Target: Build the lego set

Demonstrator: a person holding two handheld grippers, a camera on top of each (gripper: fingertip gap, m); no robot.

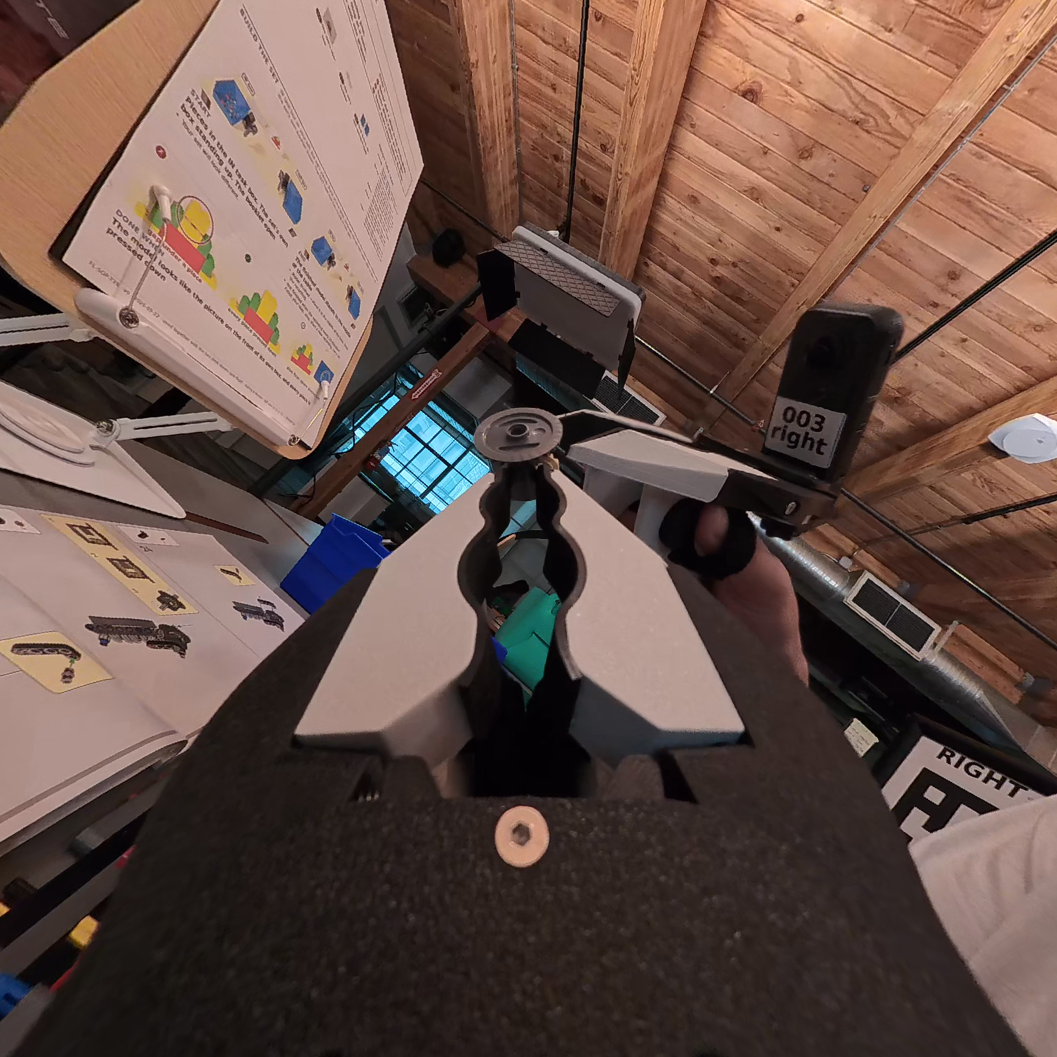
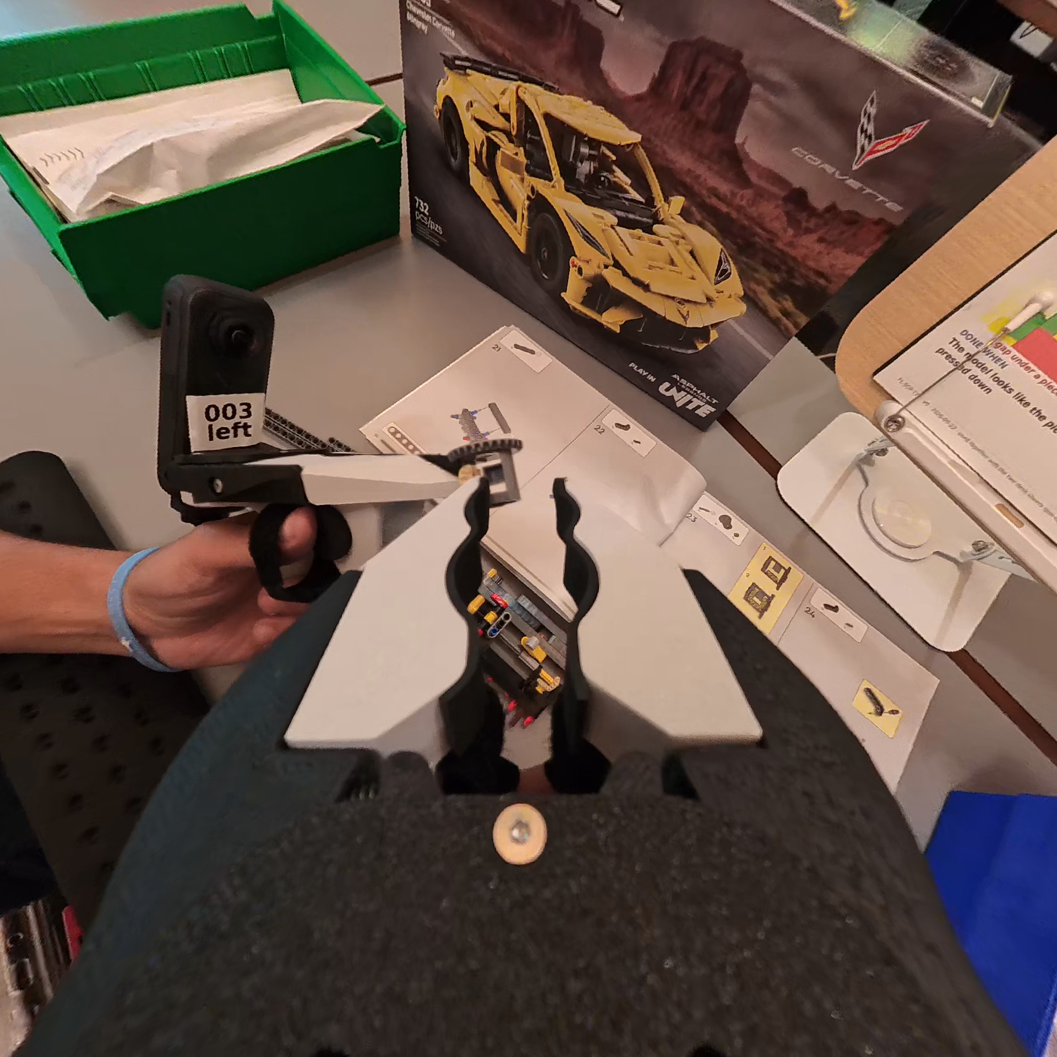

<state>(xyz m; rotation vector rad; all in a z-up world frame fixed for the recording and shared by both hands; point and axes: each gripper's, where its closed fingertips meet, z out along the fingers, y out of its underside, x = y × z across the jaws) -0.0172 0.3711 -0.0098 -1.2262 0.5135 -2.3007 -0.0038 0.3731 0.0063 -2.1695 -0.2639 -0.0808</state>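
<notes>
Left gripper (image 2: pixel 477 472) jaws pinch a gear assembly (image 2: pixel 486 457); right gripper (image 2: pixel 520 486) jaws spread, above booklet (image 2: pixel 572 412), set box (image 2: pixel 658 200), green bin (image 2: pixel 229 229).

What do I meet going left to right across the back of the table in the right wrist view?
Green bin holding white paper bags → set box showing a yellow car → white stand carrying the instruction card.

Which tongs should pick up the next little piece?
The right tongs: they are open, empty and over the small yellow and grey plastic pieces. The left tongs are busy, shut on the dark grey round gear part.
</notes>
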